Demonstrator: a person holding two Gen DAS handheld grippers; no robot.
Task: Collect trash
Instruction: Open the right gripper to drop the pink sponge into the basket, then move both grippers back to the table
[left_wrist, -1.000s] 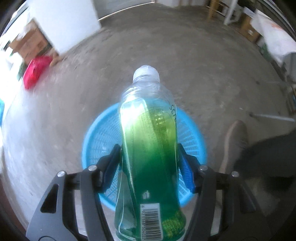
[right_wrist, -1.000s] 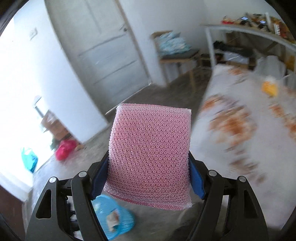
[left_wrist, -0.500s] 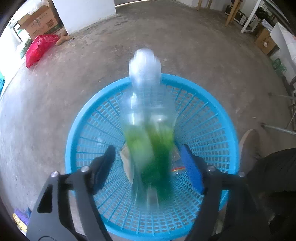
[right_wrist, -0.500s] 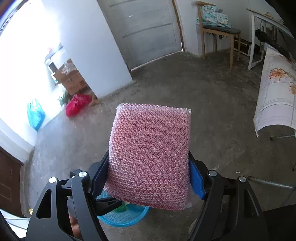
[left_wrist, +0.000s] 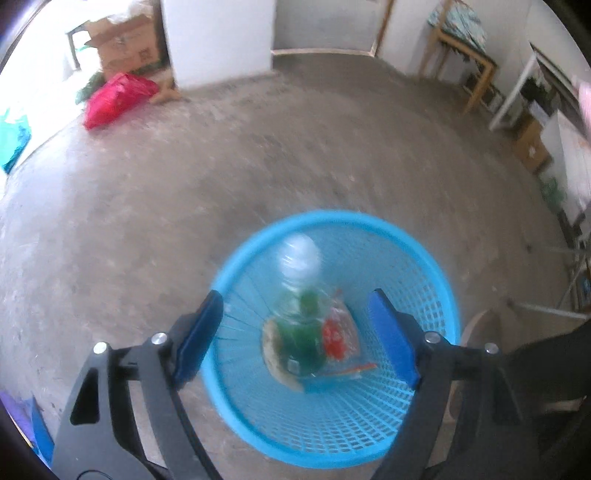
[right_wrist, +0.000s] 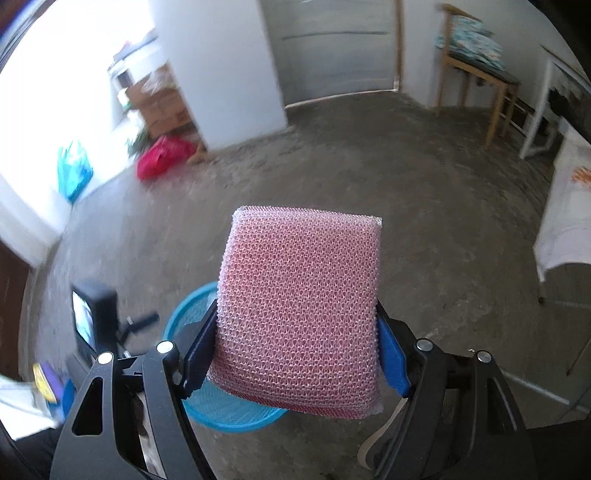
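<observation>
While the left tool (left_wrist: 295, 332) hangs over the blue basket (left_wrist: 439, 273), its jaws are opening with nothing pinched between them; green bottle (left_wrist: 299, 325) lies blurred inside the basket, beside a clear wrapper (left_wrist: 338, 332) with red print. Right tool (right_wrist: 295, 349) pinches a pink mesh sponge (right_wrist: 299, 306) above the concrete floor (right_wrist: 424, 221), basket partly behind it

Slatted blue plastic basket (left_wrist: 439, 284), clear glossy plastic bottle (left_wrist: 301, 295), coarse pink mesh sponge (right_wrist: 301, 310), rough concrete floor (left_wrist: 258, 147)
</observation>
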